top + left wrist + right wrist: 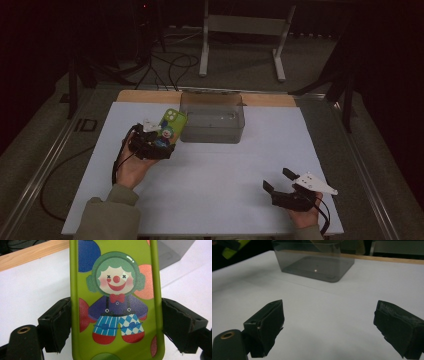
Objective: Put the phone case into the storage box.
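Note:
A green phone case (169, 128) printed with a clown stands clamped by its two long edges in my left gripper (156, 142), held over the white table sheet just left of the clear grey bin (212, 118). In the left gripper view the phone case (116, 300) rises between the jaws, with both pads (58, 323) pressed on its sides. My right gripper (278, 181) rests near the table's front right, open, with nothing between its fingers. The right gripper view shows that gripper (329, 326) with its jaws wide apart over bare white sheet, and the bin (313, 261) farther off.
A white sheet (215, 170) covers the table, with a wooden strip (150, 96) along its far edge. Beyond the table stand a white metal frame (240, 30) and cables on the floor. The bin looks empty.

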Demonstrator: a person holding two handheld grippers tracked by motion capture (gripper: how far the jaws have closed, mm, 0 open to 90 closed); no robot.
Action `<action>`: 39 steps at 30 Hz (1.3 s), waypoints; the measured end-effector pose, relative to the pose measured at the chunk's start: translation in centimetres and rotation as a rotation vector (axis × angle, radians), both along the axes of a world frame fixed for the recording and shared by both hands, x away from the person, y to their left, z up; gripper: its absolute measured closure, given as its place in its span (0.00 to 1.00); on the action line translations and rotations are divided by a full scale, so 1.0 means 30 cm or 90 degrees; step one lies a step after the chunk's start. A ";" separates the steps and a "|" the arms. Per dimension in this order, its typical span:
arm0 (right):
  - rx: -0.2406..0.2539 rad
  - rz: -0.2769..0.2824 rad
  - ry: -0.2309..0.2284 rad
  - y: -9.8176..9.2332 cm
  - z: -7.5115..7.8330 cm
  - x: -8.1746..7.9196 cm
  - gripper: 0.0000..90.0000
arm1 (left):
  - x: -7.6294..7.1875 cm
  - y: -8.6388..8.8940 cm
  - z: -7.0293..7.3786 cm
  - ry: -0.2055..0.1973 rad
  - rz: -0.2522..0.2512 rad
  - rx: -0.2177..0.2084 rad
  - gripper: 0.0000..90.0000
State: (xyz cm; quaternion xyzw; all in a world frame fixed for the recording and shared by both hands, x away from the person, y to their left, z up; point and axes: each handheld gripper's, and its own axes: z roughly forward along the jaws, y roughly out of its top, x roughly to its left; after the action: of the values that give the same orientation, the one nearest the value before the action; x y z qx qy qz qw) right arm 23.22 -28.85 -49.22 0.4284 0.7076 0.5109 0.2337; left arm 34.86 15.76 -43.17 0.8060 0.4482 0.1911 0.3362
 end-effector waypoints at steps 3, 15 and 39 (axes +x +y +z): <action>0.025 0.013 0.012 -0.005 0.006 0.007 0.10 | -0.003 -0.011 0.002 -0.003 -0.005 -0.001 0.18; 0.046 0.046 0.008 0.036 0.048 0.027 0.11 | -0.017 -0.055 0.013 -0.017 -0.015 -0.013 0.18; 0.107 0.094 0.037 0.150 0.171 0.133 0.11 | -0.048 -0.121 0.010 -0.039 0.002 -0.079 0.18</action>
State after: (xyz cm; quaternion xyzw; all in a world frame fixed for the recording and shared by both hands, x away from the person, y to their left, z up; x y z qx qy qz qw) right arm 27.20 -24.35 -44.10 0.4078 0.6988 0.5713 0.1378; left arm 33.43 12.12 -42.86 0.7767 0.4499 0.1876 0.3990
